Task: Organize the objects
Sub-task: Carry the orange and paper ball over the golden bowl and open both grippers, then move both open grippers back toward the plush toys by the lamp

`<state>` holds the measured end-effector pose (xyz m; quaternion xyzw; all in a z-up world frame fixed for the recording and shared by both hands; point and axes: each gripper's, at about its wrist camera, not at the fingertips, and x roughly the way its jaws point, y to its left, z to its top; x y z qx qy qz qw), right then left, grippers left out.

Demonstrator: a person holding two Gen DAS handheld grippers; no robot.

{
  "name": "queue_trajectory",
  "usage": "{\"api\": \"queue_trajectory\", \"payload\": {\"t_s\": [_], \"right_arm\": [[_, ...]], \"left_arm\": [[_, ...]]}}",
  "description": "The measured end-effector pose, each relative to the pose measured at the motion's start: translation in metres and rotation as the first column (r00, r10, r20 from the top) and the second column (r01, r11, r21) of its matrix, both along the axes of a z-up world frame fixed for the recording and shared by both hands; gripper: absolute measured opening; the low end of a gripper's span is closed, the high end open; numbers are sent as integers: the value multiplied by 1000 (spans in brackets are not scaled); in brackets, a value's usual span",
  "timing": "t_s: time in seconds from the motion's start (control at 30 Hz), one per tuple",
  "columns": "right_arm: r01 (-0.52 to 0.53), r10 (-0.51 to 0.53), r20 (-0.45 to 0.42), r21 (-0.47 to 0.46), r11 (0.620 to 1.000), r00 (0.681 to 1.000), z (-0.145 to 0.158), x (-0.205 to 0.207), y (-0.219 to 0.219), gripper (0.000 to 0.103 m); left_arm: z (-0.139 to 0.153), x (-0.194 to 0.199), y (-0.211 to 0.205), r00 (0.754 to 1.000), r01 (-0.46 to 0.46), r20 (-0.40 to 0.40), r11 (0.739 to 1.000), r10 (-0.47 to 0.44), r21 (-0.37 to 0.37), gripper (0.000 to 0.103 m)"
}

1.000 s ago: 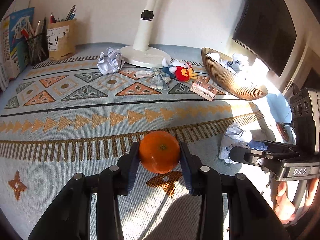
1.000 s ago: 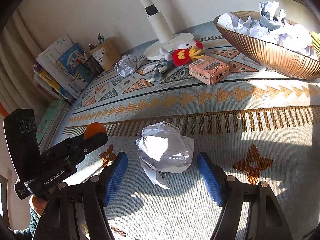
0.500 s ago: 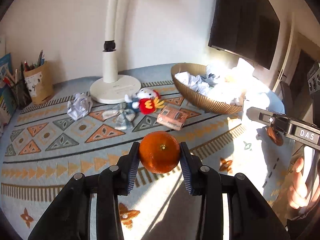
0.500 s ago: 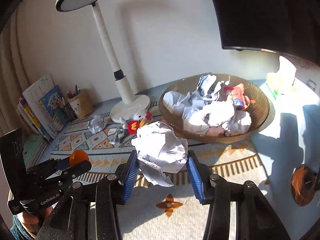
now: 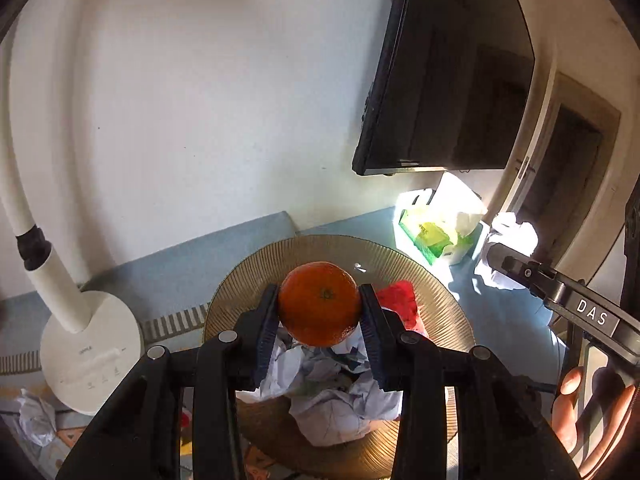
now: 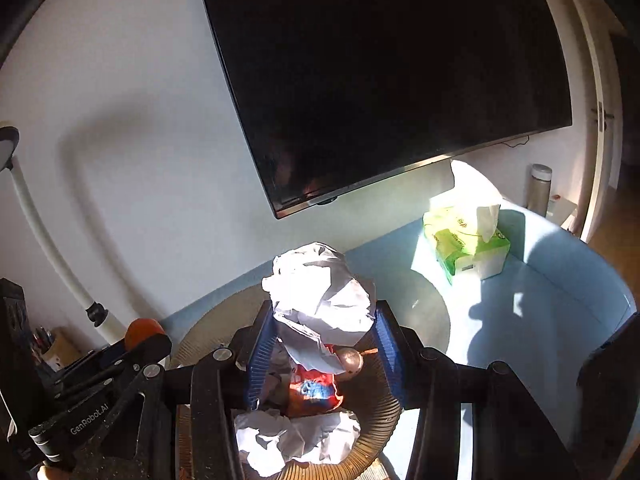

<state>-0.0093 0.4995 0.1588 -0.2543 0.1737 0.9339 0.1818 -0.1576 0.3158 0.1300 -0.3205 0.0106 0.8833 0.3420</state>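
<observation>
Over basket (image 5: 256, 280), near worktop's back edge: my left claw (image 5: 320, 312) pinching orange (image 5: 319, 303), my right claw (image 6: 322, 322) clamped on crumpled paper ball (image 6: 320, 292). Basket bowl lies directly beneath both loads, already heaped with paper wads (image 5: 340, 408). I judge both equally placed for release; right claw (image 5: 520, 270) sits beside mine, toward tissue box (image 6: 466, 246).

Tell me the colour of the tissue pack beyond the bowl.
The tissue pack is green and white, clearest in the right wrist view.
</observation>
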Motion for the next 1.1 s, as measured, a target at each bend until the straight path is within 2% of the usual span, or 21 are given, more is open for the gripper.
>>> {"api": "queue_trajectory", "payload": {"t_s": [0.07, 0.13, 0.17, 0.2, 0.33, 0.43, 0.53, 0.67, 0.7, 0.73, 0.77, 0.87, 0.97, 1.03, 1.1], "right_arm": [[15, -15, 22, -2, 1000, 1000, -12, -14, 10, 47], [9, -7, 56, -28, 1000, 998, -25, -25, 17, 56], [14, -11, 71, -38, 999, 997, -30, -26, 20, 61], [22, -19, 78, -40, 999, 997, -35, -25, 21, 70], [26, -24, 69, -23, 999, 997, -39, -11, 19, 72], [6, -4, 49, -35, 999, 999, -31, 3, 12, 72], [-25, 26, 26, -34, 999, 999, -16, 19, -5, 72], [-104, 104, -15, -19, 994, 994, 10, 45, -45, 75], [-128, 127, -26, -16, 992, 992, 17, 52, -57, 80], [-148, 148, -35, -13, 989, 988, 23, 59, -69, 90], [-167, 166, -41, -13, 986, 985, 28, 65, -81, 93], [-263, 259, -74, -51, 964, 963, 41, 79, -118, 95], [-365, 359, -79, -92, 926, 930, 41, 83, -157, 96], [-413, 408, -63, -130, 901, 911, 27, 81, -181, 98], [-430, 432, -14, -136, 893, 902, 1, 78, -204, 99]], "left_arm": [[-11, -13, 10, 1000, 1, 18, 1000, -1, -3, 39], [-21, -21, 15, 999, 3, 44, 1000, -3, -4, 60], [-25, -24, 17, 998, 7, 60, 1000, -7, -4, 81], [-28, -23, 16, 998, 14, 66, 1000, -15, 9, 92], [-28, -13, 7, 997, 32, 70, 998, -36, 49, 93], [-21, -5, -7, 996, 21, 91, 997, -27, 71, 93], [-2, 10, -29, 997, 9, 76, 997, -15, 83, 93], [35, 48, -73, 1000, -21, 6, 995, 20, 100, 93], [45, 60, -88, 999, -34, -16, 993, 36, 111, 93], [54, 73, -105, 997, -56, -46, 991, 62, 122, 93], [63, 86, -122, 992, -89, -76, 988, 99, 125, 93], [76, 115, -173, 970, -201, -112, 973, 214, 115, 97], [67, 137, -221, 948, -281, -110, 950, 297, 138, 102], [47, 142, -248, 933, -343, -69, 932, 352, 121, 102], [15, 141, -273, 911, -410, -4, 908, 412, 92, 102]]}}
